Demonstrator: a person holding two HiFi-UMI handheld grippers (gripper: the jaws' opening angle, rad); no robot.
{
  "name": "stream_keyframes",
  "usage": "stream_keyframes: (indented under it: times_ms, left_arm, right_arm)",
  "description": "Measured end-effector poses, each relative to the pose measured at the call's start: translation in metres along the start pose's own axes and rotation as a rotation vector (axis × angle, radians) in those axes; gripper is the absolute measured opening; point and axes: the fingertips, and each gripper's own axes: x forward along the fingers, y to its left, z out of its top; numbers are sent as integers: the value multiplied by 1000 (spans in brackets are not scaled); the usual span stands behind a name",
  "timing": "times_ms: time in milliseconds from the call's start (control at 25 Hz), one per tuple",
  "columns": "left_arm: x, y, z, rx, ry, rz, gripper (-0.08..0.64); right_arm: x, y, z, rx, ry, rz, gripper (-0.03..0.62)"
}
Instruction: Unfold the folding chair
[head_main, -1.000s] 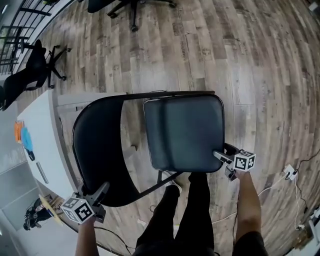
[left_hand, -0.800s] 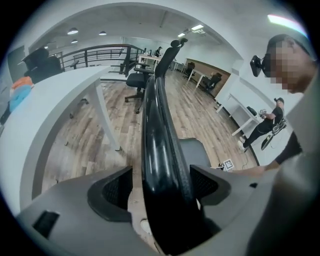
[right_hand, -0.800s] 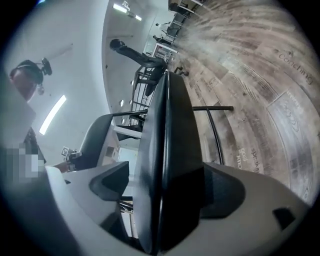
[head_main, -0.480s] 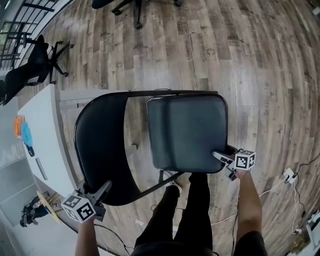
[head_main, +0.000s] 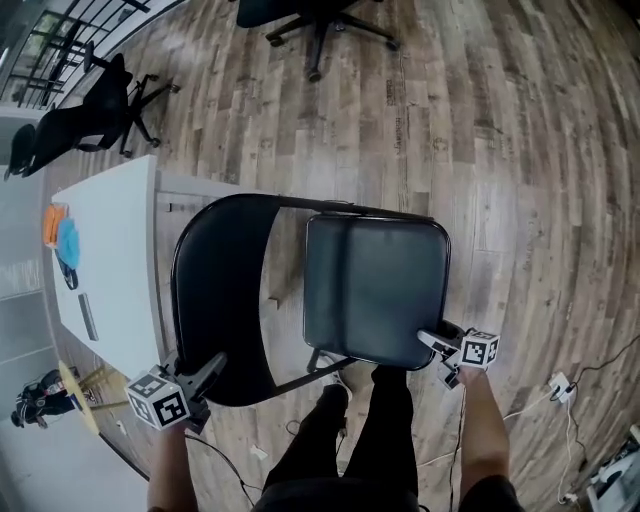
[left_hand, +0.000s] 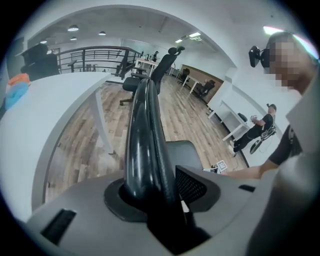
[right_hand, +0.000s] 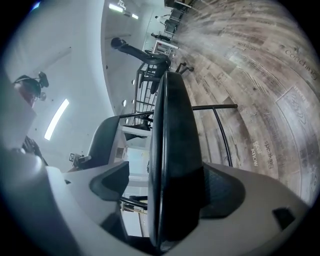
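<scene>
The folding chair (head_main: 330, 300) stands on the wood floor (head_main: 520, 180) at mid-frame, its seat (head_main: 378, 288) swung down clear of the backrest (head_main: 215, 300) at its 9 o'clock. The unfolding looks nearly done, with only settling it fully open and letting go judged left. The left claw (head_main: 212, 366), at 7 o'clock on a forearm (head_main: 170, 465) reaching in from below, has just been closing its jaws and pinches the backrest's rim. The right claw (head_main: 427, 339), at 5 o'clock and held nearer level, is clamped on the seat's near corner.
</scene>
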Motion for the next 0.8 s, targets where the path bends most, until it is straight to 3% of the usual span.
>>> stream_keyframes:
  times_ms: [200, 440, 600, 800]
  left_arm:
    - [-33, -13, 17, -5, -62, -97, 150]
    - [-69, -5, 28, -1, -106, -96, 150]
    - [-98, 0, 38, -70, -191, -153, 146]
    - [-144, -7, 46, -131, -281, -261, 182]
  right_arm:
    - [9, 58, -4, 9, 19, 46, 410]
    - [31, 122, -14, 13, 34, 64, 410]
    - [59, 195, -17, 57, 20, 138, 410]
    - [92, 286, -31, 23, 22, 222, 410]
